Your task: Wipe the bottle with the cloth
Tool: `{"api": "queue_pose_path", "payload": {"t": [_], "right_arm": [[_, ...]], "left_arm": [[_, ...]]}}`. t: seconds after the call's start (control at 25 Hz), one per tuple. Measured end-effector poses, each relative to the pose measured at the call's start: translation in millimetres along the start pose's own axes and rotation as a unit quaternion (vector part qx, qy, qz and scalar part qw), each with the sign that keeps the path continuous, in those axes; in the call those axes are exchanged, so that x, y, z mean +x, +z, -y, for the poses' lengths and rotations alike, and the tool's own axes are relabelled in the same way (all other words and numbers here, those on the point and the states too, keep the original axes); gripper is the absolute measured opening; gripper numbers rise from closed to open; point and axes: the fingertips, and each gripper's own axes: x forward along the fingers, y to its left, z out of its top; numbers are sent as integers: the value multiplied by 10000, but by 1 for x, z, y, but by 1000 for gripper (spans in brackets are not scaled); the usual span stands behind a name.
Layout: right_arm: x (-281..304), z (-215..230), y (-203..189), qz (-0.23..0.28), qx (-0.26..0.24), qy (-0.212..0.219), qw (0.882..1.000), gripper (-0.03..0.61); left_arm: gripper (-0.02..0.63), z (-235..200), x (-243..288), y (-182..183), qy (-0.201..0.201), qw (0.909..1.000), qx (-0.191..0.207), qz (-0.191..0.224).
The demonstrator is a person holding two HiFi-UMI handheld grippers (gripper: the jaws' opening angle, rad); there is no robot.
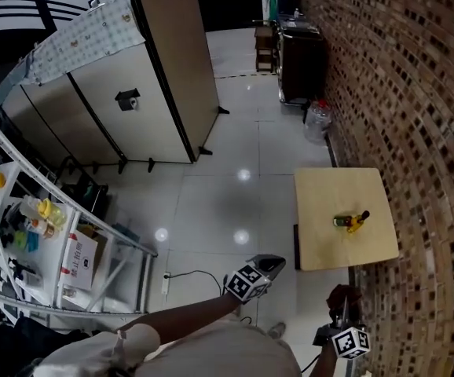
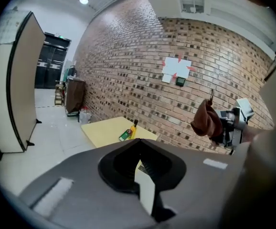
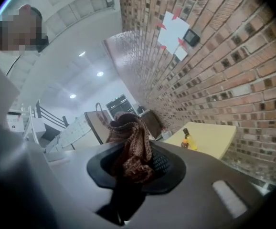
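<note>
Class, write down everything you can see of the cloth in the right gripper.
The cloth is dark reddish-brown with a coarse, knitted-looking texture. It is crumpled into a loose bunch, not spread flat. The right gripper has its jaws shut on the lower part, and the rest bulges up and out past them. It is held in the air, touching only the gripper, well short of the table and the bottle.
</note>
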Motion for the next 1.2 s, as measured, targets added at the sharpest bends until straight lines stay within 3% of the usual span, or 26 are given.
{"api": "queue_pose_path", "payload": {"t": [0.2,0.48,0.68,0.92,1.2], "right_arm": [[22,-37,3,-73,-472,113,9988,80],[2,-30,6,58,-576,-420,9974,80],[-4,-11,21,223,-717,-674,9949,81],[-44,21,29,350,-527,-916,9938,81],[-61,42,20,216,-672,-1099,9914,81]], "left_arm": [[17,-2,4,18,-497,9982,314,80],[17,9,21,13,-1233,9896,603,-428],[15,12,35,22,-1220,9905,491,-401],[15,54,60,-3,-1215,9912,-255,-457],[15,85,61,-5,-1346,9905,-20,-284]]}}
